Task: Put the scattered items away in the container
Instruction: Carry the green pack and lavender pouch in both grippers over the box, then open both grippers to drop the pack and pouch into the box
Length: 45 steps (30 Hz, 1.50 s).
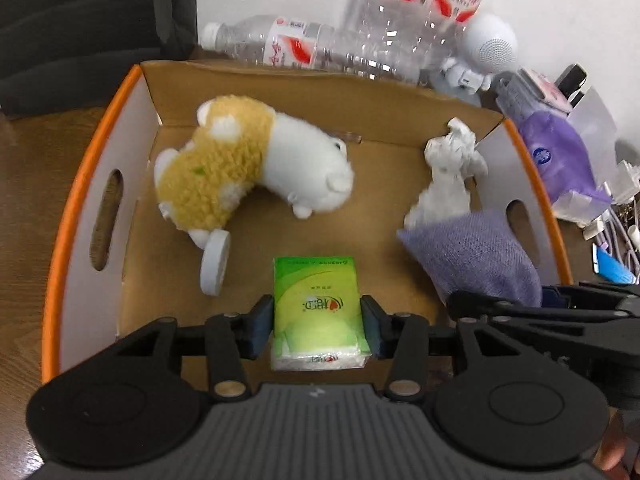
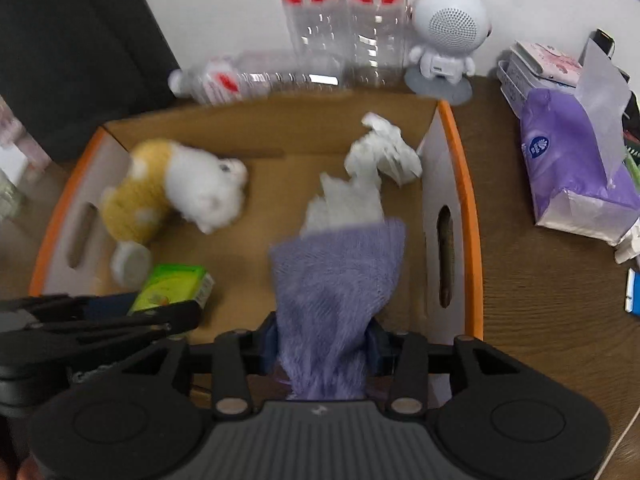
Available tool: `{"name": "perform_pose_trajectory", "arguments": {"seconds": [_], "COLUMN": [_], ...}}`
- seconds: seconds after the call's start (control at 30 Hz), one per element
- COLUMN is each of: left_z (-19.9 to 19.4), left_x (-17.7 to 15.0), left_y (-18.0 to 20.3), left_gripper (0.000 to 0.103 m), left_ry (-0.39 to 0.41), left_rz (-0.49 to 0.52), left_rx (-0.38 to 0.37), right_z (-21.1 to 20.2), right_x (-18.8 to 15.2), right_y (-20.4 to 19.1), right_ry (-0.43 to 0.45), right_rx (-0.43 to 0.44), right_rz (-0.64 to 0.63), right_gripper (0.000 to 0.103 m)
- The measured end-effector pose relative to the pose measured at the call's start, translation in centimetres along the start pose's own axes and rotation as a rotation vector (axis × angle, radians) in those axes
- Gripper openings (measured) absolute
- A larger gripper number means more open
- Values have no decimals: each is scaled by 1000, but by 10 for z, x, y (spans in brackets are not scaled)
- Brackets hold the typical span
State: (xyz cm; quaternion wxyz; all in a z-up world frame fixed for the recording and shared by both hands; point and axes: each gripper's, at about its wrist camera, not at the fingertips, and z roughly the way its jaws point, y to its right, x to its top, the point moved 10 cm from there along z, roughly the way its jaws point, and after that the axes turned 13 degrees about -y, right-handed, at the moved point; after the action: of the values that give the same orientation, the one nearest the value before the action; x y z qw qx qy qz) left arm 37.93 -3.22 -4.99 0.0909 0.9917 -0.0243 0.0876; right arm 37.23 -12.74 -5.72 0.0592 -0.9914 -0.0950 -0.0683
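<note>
Left gripper (image 1: 318, 330) is clenched on a green tissue pack (image 1: 316, 308), its two blue pads pressed against the pack's long sides, and it holds the pack over the near middle of the cardboard box (image 1: 248, 80), at about 6 o'clock on the box floor. At 10 o'clock inside the box lies a plush toy (image 1: 248, 160) with a yellow woolly body and a white head, on its side, and a white round disc (image 1: 216, 266) leans just beside its lower end at about 8 o'clock. Right gripper (image 2: 324, 346) is clamped on a purple knitted cloth (image 2: 340, 276), which fans out from between the fingers above the right half of the box, toward 4 o'clock. A crumpled white paper (image 2: 380, 152) sits at 2 o'clock against the right wall, with more white material showing just past the far edge of the cloth. Beyond the far wall, at 12 o'clock, one clear water bottle (image 2: 256, 76) lies on its side and two stand upright (image 2: 344, 20). A white robot-shaped speaker (image 2: 446, 36) stands at 1 o'clock, and a purple tissue pack (image 2: 568, 160) rests on the wooden table (image 2: 540, 320) at 3 o'clock, outside the box.
</note>
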Motion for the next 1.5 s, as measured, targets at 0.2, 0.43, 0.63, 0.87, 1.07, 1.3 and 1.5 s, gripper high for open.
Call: {"name": "perform_pose_trajectory", "arguments": {"seconds": [0.2,0.43,0.63,0.87,1.07,1.3,1.5], "left_z": [-3,-14,-51,-80,-100,-129,-144], "left_x": [-9,-13,-7,-2,-6,-24,-56], "left_y": [-5,-16,-23,-21,-15,-12,-8], "left_gripper": [73,77,103,103,103,103,103], "left_ry": [-4,0,36,57,114,236,403], "left_rz": [21,1,-25,-72,-93,-100,-61], "left_rx": [11,60,132,170,161,172,196], "right_z": [9,5,-29,-76,-94,-123,-137], "right_x": [11,16,13,16,11,-7,-41], "right_y": [9,13,3,-2,-4,-6,-13], "right_ry": [27,7,-11,32,96,246,338], "right_rx": [-64,-18,66,102,69,-11,20], "right_rz": [-35,12,64,99,80,46,1], "right_gripper": [73,79,86,93,94,94,95]}}
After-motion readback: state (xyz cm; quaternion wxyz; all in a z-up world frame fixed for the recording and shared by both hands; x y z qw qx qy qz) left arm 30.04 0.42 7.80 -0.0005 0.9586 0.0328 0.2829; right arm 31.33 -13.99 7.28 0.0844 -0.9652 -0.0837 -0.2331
